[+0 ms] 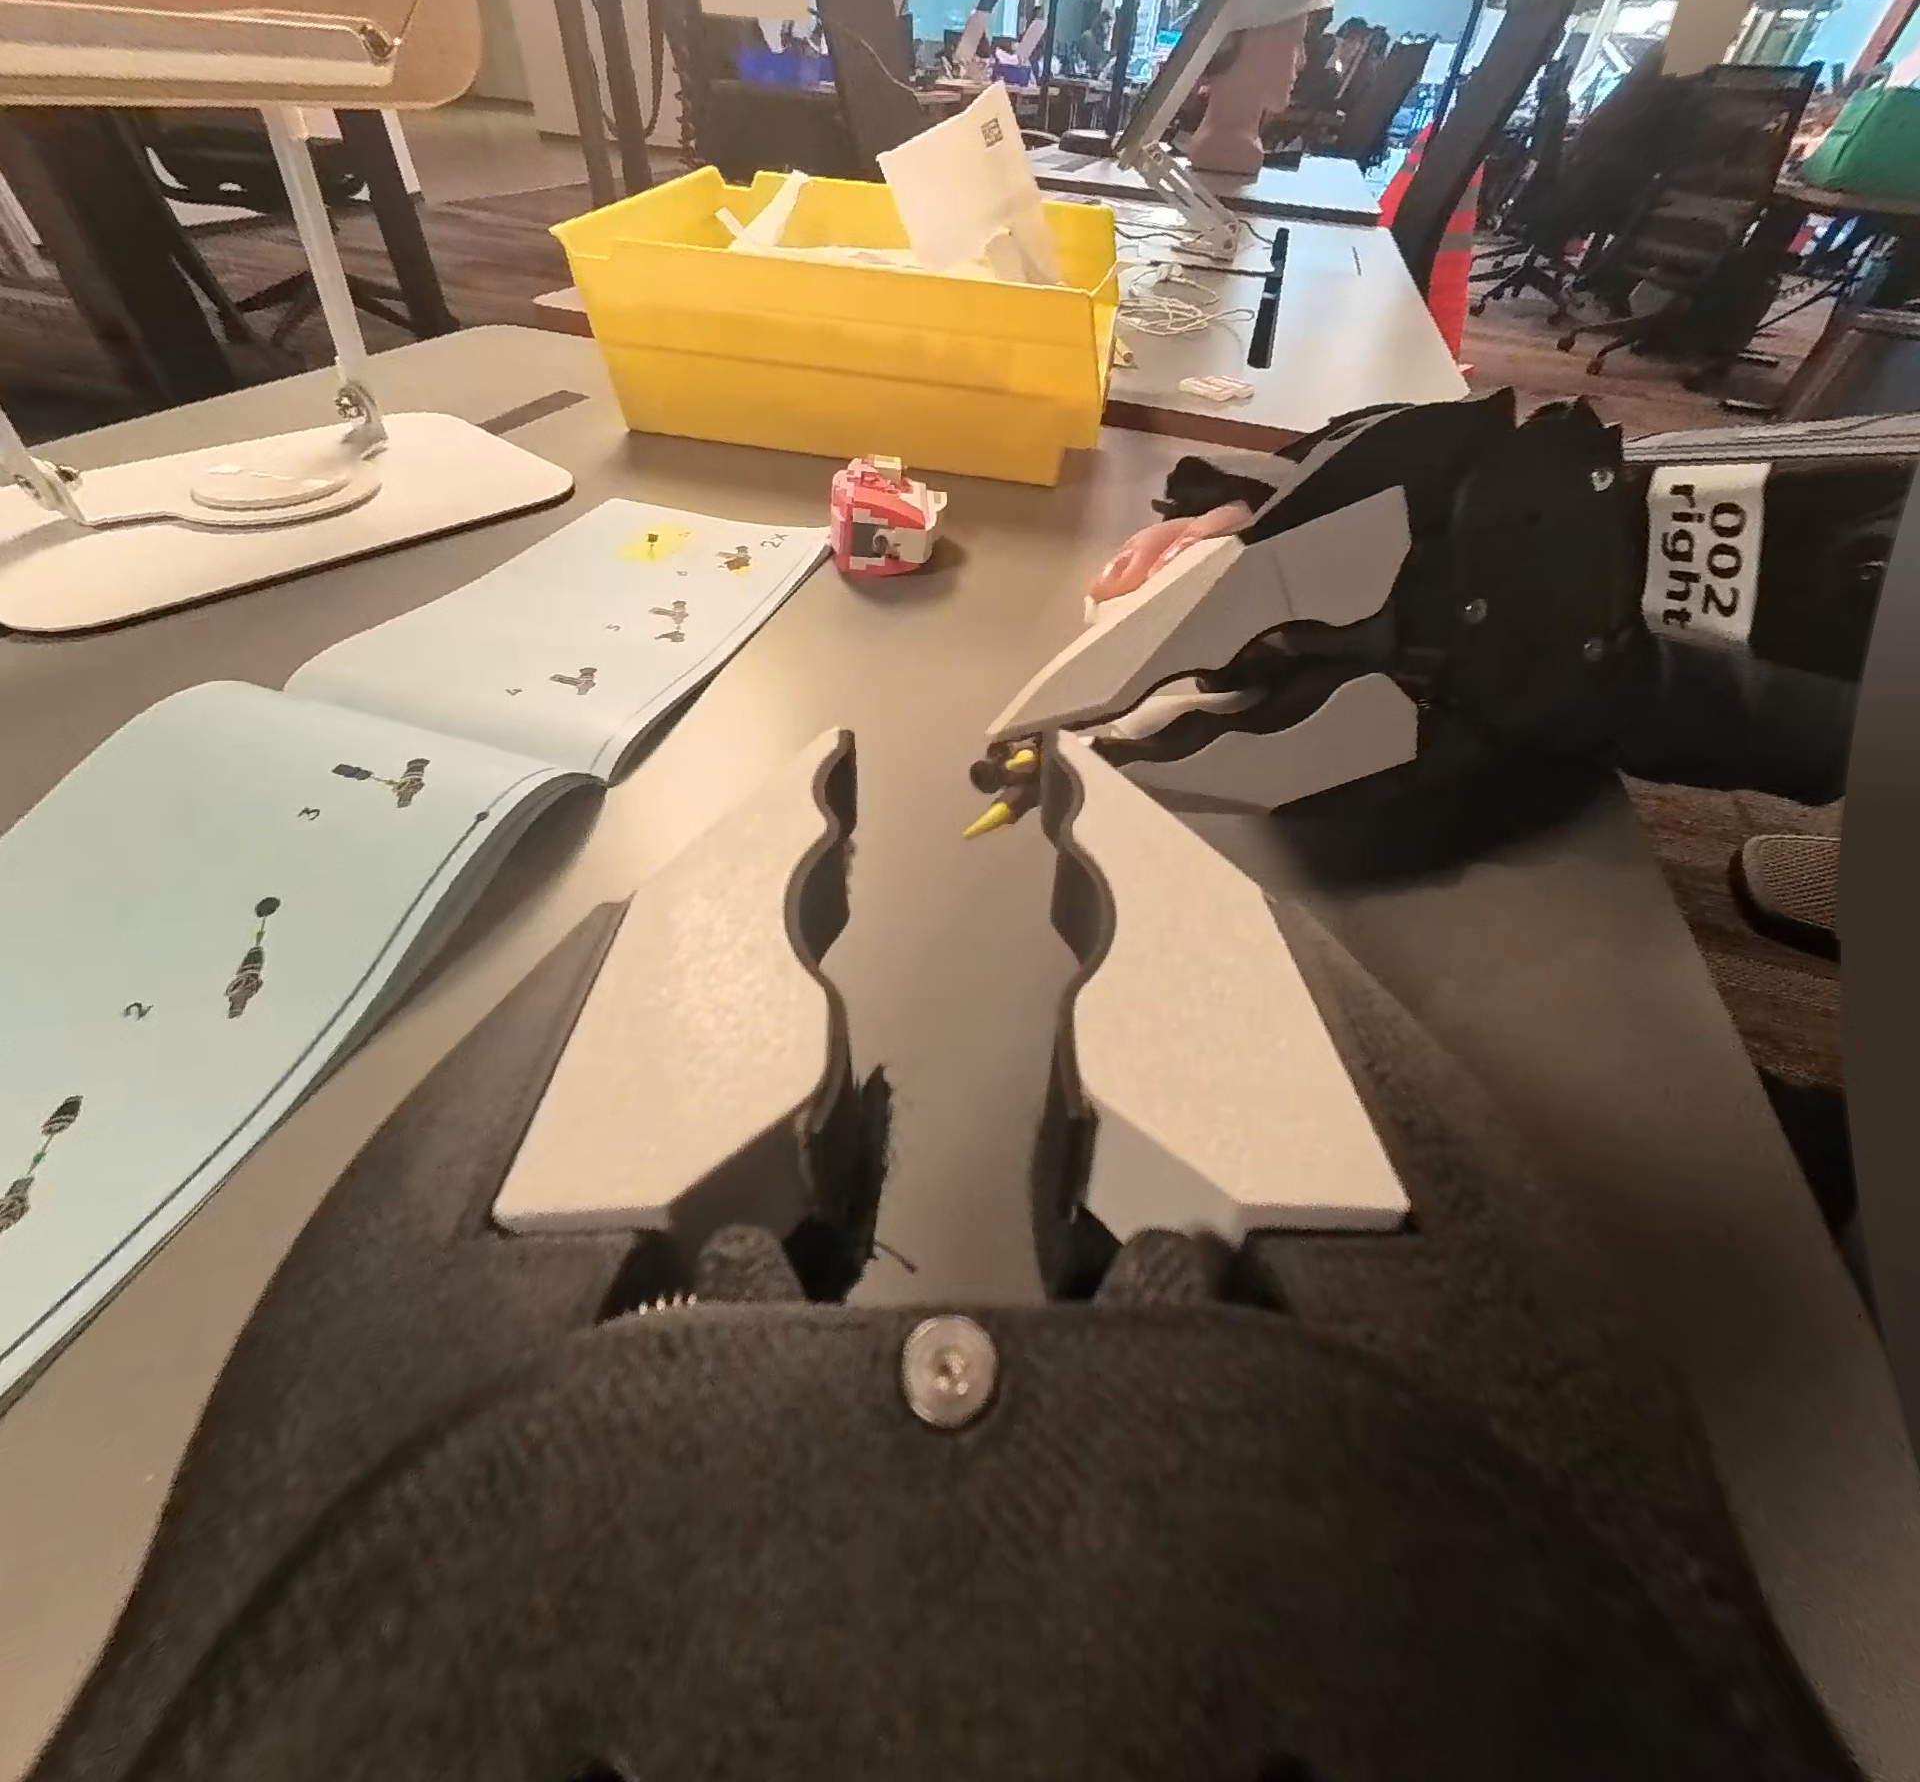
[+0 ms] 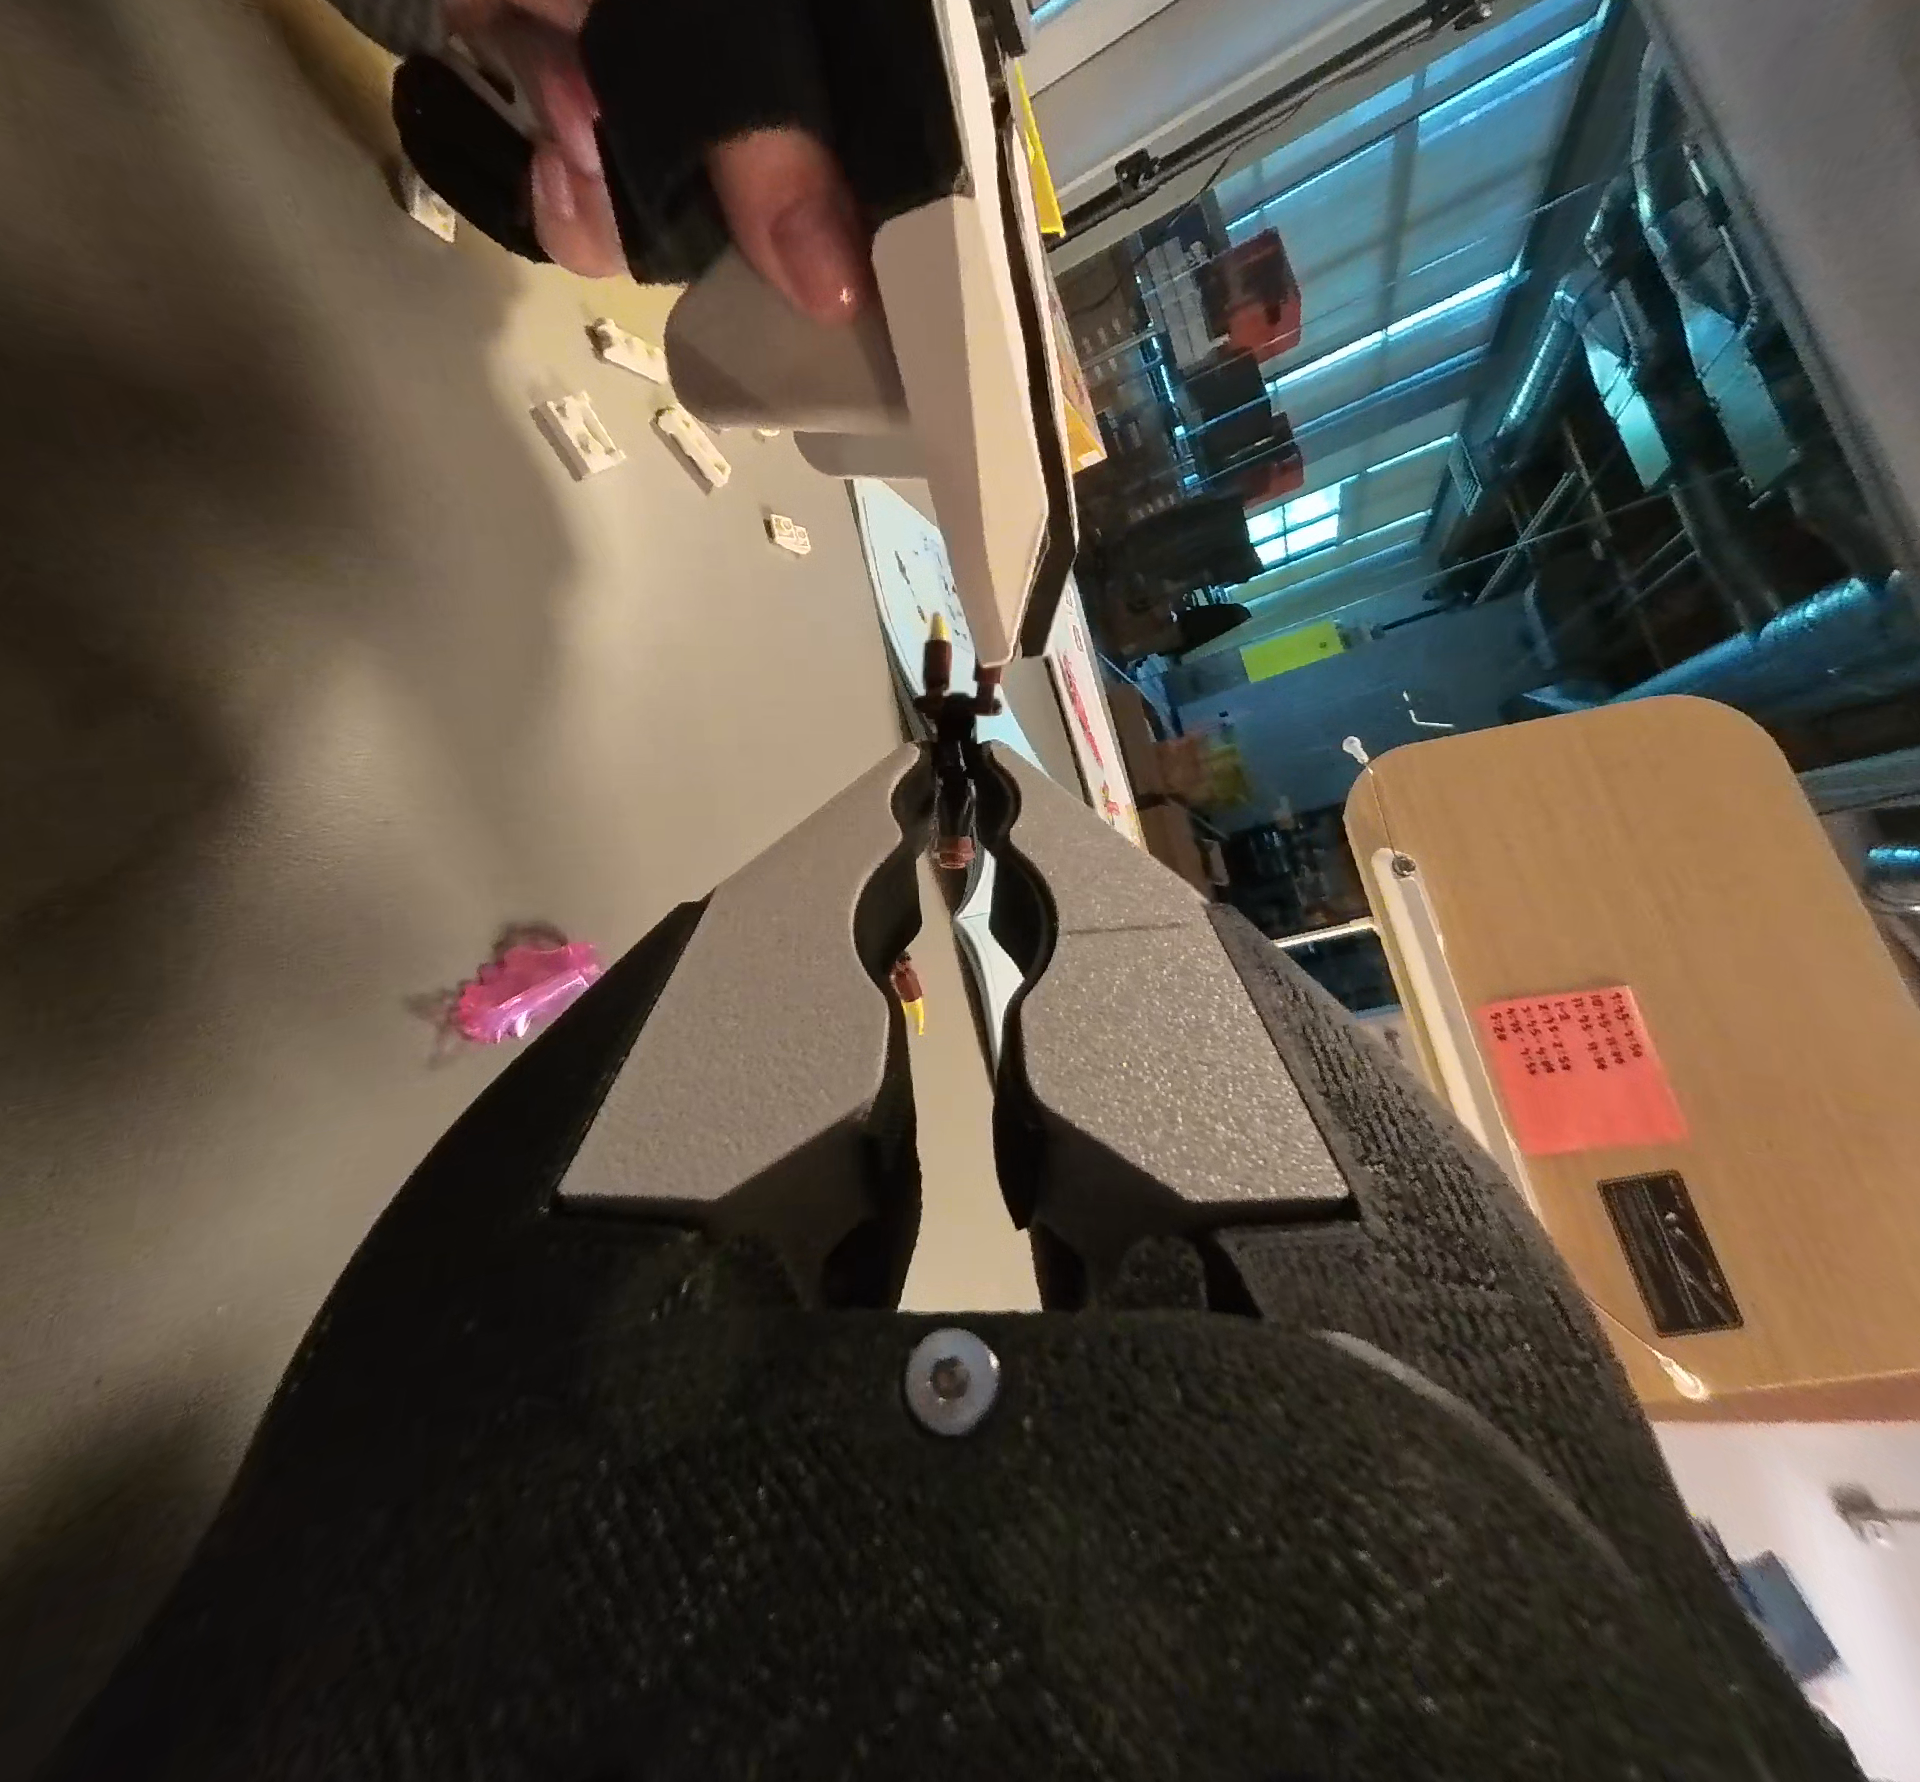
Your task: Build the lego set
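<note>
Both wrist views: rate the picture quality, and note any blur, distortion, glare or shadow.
Left wrist view: sharp on the open left gripper and the booklet; wide-angle bending at the edges, a dark blurred band at the right edge. Right wrist view: rolled sideways, the table soft with broad shadows, the pink piece blurred, the bright windows washed out, yet the small dark assembly at the fingertips stays crisp.

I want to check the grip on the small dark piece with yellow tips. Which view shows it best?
The right wrist view: the dark piece sits centred, pinched between the right gripper's fingertips. The left wrist view shows only part of it, half hidden behind a grey finger.
</note>
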{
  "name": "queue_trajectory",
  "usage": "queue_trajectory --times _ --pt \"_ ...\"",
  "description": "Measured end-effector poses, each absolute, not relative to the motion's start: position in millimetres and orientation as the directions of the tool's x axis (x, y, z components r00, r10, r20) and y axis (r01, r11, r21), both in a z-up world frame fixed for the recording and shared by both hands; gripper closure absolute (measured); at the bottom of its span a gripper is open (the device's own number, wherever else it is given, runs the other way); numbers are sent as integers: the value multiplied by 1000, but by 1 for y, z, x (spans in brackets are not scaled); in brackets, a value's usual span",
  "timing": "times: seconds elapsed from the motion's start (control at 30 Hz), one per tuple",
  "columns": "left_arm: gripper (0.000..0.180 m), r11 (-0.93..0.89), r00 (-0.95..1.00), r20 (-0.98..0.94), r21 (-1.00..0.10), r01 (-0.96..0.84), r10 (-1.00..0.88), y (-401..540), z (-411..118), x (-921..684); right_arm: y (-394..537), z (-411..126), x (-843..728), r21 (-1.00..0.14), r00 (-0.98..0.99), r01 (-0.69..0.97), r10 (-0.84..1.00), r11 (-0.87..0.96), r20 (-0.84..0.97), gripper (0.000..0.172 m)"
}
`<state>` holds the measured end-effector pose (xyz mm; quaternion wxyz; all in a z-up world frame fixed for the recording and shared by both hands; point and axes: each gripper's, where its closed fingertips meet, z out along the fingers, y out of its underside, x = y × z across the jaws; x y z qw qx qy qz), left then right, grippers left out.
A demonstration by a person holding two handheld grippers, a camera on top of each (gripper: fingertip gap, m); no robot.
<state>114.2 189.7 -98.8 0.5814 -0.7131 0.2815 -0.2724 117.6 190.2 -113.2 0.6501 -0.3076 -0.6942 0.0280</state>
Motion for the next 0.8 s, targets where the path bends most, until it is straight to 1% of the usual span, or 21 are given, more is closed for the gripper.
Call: queue_trajectory --times 0.2,0.27,0.43,0.47,0.6,0.8 --pt "149 -198 674 119 -979 -42 -729 190 -98 113 188 -110 119 -427 43 377 445 822 894 167" --pt "152 -205 661 136 -978 -28 -738 189 -97 114 188 -109 119 -427 47 368 442 826 896 167" --pt "167 -233 588 197 -972 15 -785 181 -94 120 184 -106 120 -419 53 344 428 840 902 167" --pt "174 -242 557 215 -970 25 -802 178 -93 123 184 -106 120 -423 54 339 432 840 900 167" --pt "177 -300 458 297 -951 69 -838 169 -91 125 179 -105 119 -432 46 308 441 847 896 167" --pt "177 -357 382 375 -926 118 -845 165 -87 126 173 -102 120 -450 43 265 456 853 889 167"
